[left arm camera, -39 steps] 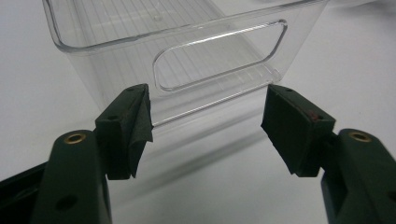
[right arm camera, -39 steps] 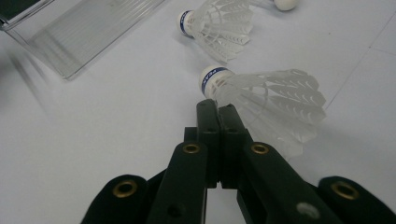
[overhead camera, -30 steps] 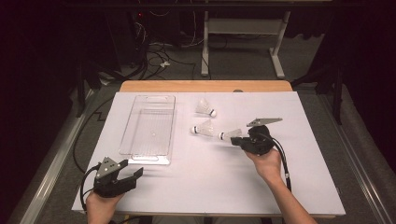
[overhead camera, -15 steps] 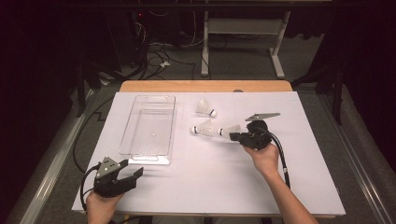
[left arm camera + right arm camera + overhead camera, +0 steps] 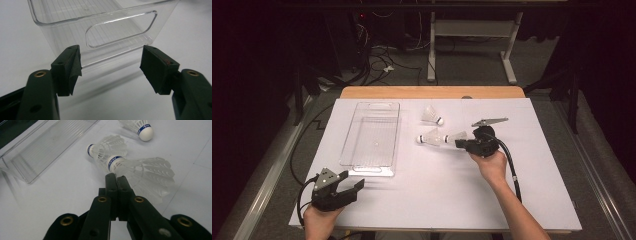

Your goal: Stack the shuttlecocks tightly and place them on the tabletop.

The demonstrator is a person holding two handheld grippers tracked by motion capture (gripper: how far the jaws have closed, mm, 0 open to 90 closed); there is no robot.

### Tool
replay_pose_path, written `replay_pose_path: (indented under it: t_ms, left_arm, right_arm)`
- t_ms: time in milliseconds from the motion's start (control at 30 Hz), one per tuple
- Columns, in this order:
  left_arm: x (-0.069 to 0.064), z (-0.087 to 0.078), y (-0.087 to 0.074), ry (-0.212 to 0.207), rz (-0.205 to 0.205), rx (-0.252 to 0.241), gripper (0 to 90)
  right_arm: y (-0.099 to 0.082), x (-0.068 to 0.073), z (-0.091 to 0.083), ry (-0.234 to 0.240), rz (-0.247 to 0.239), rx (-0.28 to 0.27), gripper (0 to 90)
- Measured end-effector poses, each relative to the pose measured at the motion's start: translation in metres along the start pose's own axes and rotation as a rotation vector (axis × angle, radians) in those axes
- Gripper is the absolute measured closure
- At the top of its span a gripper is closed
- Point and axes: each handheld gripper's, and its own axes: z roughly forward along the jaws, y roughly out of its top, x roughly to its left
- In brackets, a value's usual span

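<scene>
Two tools at work: left tool (image 5: 354, 187) parked gaping and empty before clear bin (image 5: 373, 137), right tool (image 5: 116, 178) clamped tight beside nearest shuttlecock (image 5: 140, 168) without gripping, likely nudging, two more shuttlecocks (image 5: 430, 138) (image 5: 432, 116) waiting farther across white tabletop (image 5: 532, 190).

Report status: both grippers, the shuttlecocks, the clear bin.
Left gripper open, facing the clear bin. Right gripper shut, tips at nearest shuttlecock; grip unclear. Two more shuttlecocks on the table. Nothing blocking.
</scene>
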Motion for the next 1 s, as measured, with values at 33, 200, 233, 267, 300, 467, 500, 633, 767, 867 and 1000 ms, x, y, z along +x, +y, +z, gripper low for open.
replay_pose_path:
  t_ms: [33,200,233,267,300,467,500,633,767,867,1000]
  left_arm:
    - [0.0,0.0,0.0,0.0,0.003,0.002,33.7]
    - [-0.001,0.0,0.0,-0.001,0.001,0.001,33.7]
    - [-0.001,0.0,0.0,-0.001,0.001,0.001,33.7]
    - [-0.001,0.0,0.0,-0.001,0.002,0.001,33.7]
    - [-0.001,0.0,0.0,-0.002,0.003,0.001,33.7]
    - [-0.001,0.0,0.0,-0.004,0.005,-0.001,33.9]
    - [-0.001,0.001,0.0,-0.003,0.006,-0.003,33.9]
    - [-0.001,0.001,0.0,-0.004,0.006,-0.002,33.9]
    - [-0.001,0.001,0.0,-0.004,0.005,0.0,33.8]
    - [-0.001,0.001,0.0,-0.004,0.006,-0.001,33.8]
    - [-0.001,0.001,0.0,-0.005,0.007,0.0,33.8]
  right_arm:
    - [0.0,0.0,0.001,0.0,-0.001,-0.001,90.0]
    - [0.002,-0.001,0.004,0.001,0.005,0.0,90.0]
    - [0.002,-0.002,0.005,0.001,0.002,0.001,90.0]
    - [0.002,-0.002,0.006,0.001,0.002,0.002,90.0]
    - [0.003,-0.002,0.006,0.001,0.004,0.006,90.0]
    - [0.005,-0.004,0.008,-0.003,0.008,0.008,90.0]
    - [0.006,-0.004,0.008,-0.003,0.006,0.005,90.0]
    - [0.008,-0.003,0.008,-0.004,0.006,0.006,90.0]
    - [0.01,-0.004,0.011,-0.004,0.007,0.011,90.0]
    - [0.012,-0.003,0.013,-0.005,0.009,0.014,90.0]
    - [0.014,-0.001,0.016,-0.006,0.005,0.019,90.0]
